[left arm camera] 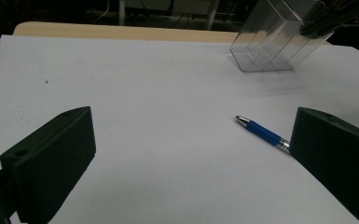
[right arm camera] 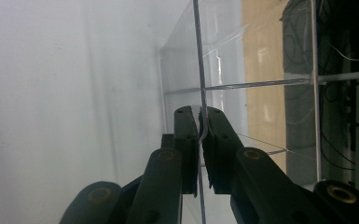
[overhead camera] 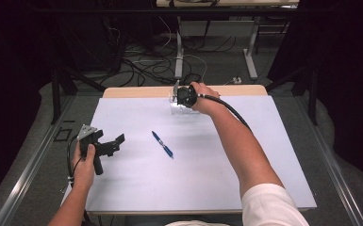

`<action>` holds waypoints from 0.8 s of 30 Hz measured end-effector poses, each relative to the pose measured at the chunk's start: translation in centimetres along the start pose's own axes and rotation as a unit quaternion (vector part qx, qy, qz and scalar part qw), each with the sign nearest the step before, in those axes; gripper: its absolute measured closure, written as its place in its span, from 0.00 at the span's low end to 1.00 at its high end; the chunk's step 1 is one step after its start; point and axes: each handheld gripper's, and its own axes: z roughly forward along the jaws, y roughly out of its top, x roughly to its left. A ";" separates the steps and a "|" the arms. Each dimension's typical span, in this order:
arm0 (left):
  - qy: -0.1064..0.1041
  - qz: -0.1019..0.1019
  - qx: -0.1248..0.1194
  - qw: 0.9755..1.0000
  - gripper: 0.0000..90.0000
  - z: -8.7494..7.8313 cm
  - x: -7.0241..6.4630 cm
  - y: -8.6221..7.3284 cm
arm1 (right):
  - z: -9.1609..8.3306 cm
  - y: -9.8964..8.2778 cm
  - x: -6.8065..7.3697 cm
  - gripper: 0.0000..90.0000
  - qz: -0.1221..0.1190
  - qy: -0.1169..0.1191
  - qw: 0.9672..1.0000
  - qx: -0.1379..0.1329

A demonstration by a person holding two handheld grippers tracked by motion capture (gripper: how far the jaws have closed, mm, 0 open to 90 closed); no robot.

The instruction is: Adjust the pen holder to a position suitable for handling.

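One clear plastic organizer (overhead camera: 181, 107) sits at the far edge of the white tabletop (overhead camera: 207, 179), near its middle, with see-through walls dividing it into compartments. Right claw (right arm camera: 200, 135) is pinched tight on one thin upright wall of it; in the right gripper view the wall runs straight up between the two black jaws, pads pressing both faces. From the left gripper view the box looks tipped, its top leaning away, though whether its base has left the tabletop I cannot tell.

Left claw (overhead camera: 109, 145) rests low at the near left, jaws wide apart, nothing between them. Blue pen (overhead camera: 162, 144) lies flat mid-tabletop, well apart from the box and just ahead of the left jaws.

Handling, judged:
- light, empty, stiff; walls thin and brittle-looking, may crack under a hard squeeze or a twist.
- smooth plastic, slippery against the pads; a single-wall pinch lets the box swing.
- better hold is low on a wall, near a divider joint, where it is stiffest.
- set down gently; it could skid on the smooth sheet.
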 end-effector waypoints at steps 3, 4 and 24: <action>-0.001 0.003 0.003 1.000 0.00 0.0 0.0 0.0 | 0.3 0.0 0.3 0.97 -0.006 -0.006 1.000 -0.022; 0.000 0.003 0.003 1.000 0.00 0.0 0.0 0.0 | 0.1 0.1 0.3 0.98 -0.013 0.002 1.000 -0.010; 0.003 0.007 0.005 1.000 0.00 0.1 -0.2 0.0 | -2.9 -0.3 1.4 0.98 -0.038 0.005 0.999 0.004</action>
